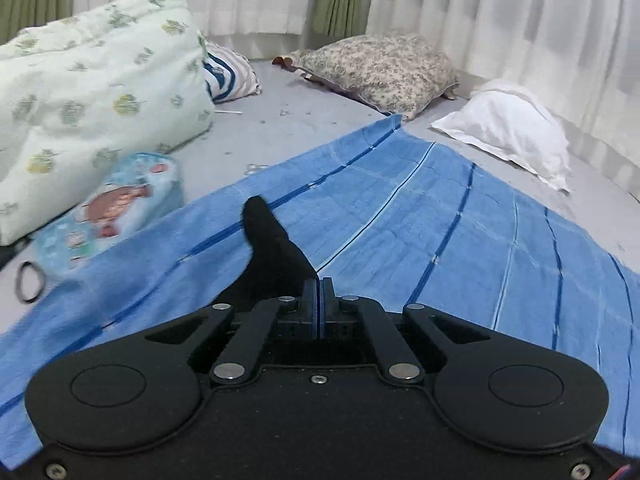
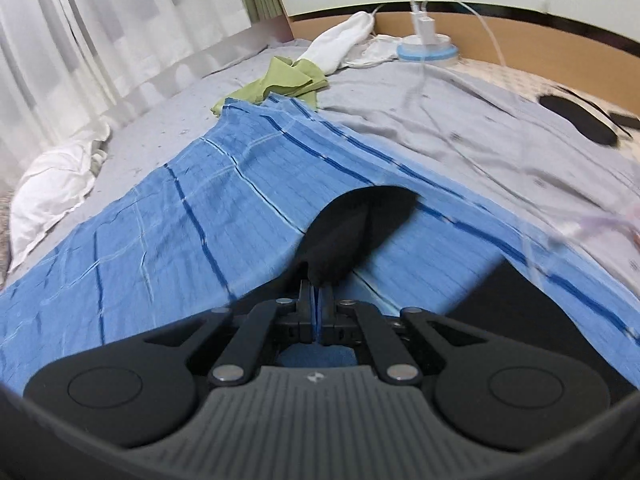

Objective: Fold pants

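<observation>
With both jaws pressed together, each grips black fabric: left gripper [image 1: 319, 292] pinches the pants [image 1: 272, 240], which rise ahead and left of its tips; right gripper [image 2: 317, 294] pinches the same pants [image 2: 352, 224], bulging ahead and right. Blue striped blanket [image 1: 420, 208] spreads beneath and beyond both jaws.

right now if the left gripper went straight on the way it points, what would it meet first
The left gripper, shut on black pants, points across the blue striped sheet. Beyond that, the floral pillow lies roughly ahead, probably first, though depth is unclear.
</observation>
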